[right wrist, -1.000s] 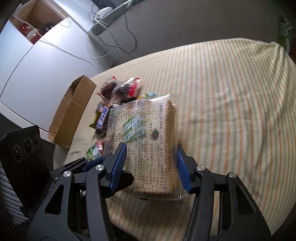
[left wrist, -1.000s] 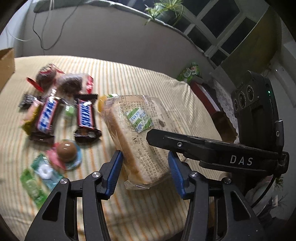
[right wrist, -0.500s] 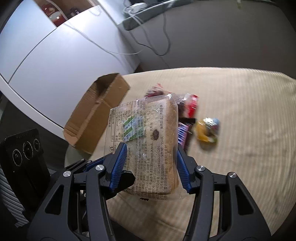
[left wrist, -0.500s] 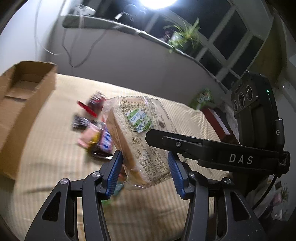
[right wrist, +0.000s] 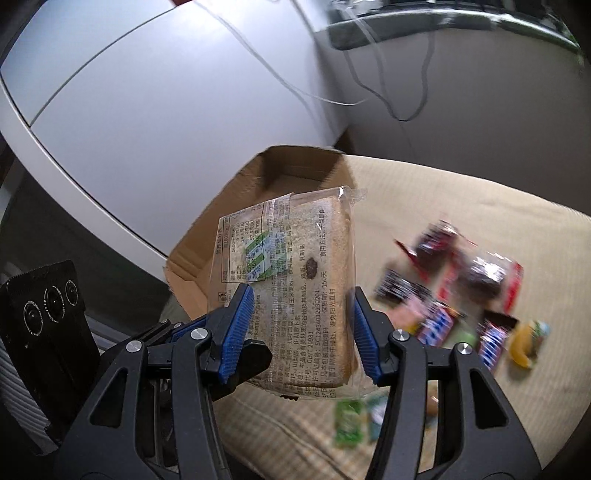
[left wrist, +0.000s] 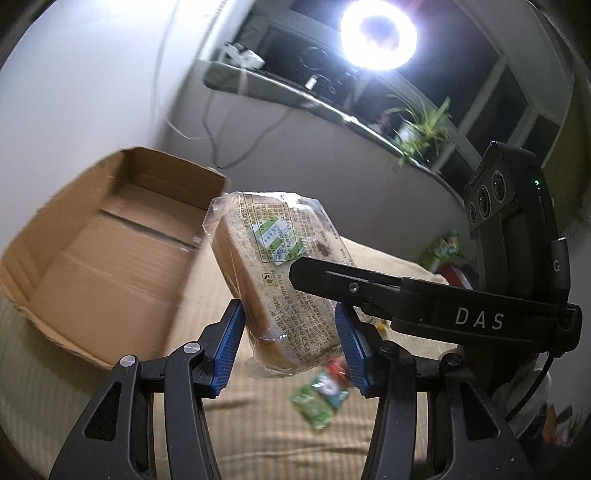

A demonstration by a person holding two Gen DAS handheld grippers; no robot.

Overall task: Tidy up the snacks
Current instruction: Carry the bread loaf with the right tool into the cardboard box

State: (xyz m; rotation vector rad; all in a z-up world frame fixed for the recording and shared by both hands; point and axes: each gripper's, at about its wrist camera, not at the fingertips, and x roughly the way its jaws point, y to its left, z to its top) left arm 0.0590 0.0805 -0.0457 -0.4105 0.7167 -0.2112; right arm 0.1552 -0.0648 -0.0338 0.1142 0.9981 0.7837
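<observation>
Bread in a clear printed plastic wrapper (left wrist: 280,273), a pale rectangular loaf slice pack with a green-and-white sticker, is held up in the air, clamped from two sides. In the left wrist view the left gripper (left wrist: 291,343) pinches the pack's lower end between its blue ribbed pads (left wrist: 229,343). The black arm of the right gripper (left wrist: 373,291), marked "DAS", reaches in from the right across the pack. Behind and to the left sits an open brown cardboard box (left wrist: 92,258) on the beige striped cloth surface (left wrist: 258,424). Below the pack lie blurred small green sweet packets (left wrist: 314,404). A bright ring lamp (left wrist: 378,33) and a potted green plant (left wrist: 421,125) stand on the ledge behind.

In the right wrist view the right gripper (right wrist: 301,328) likewise pinches the bread (right wrist: 295,280) between its blue pads (right wrist: 238,328), the pack tilted up and away from the camera. The cardboard box (right wrist: 266,184) lies just beyond it at the cloth's (right wrist: 461,206) edge. To the right a blurred cluster of wrapped chocolate bars and sweets (right wrist: 461,295) rests on the cloth, well apart from the box. The left gripper's black body (right wrist: 48,321) shows at the lower left.
</observation>
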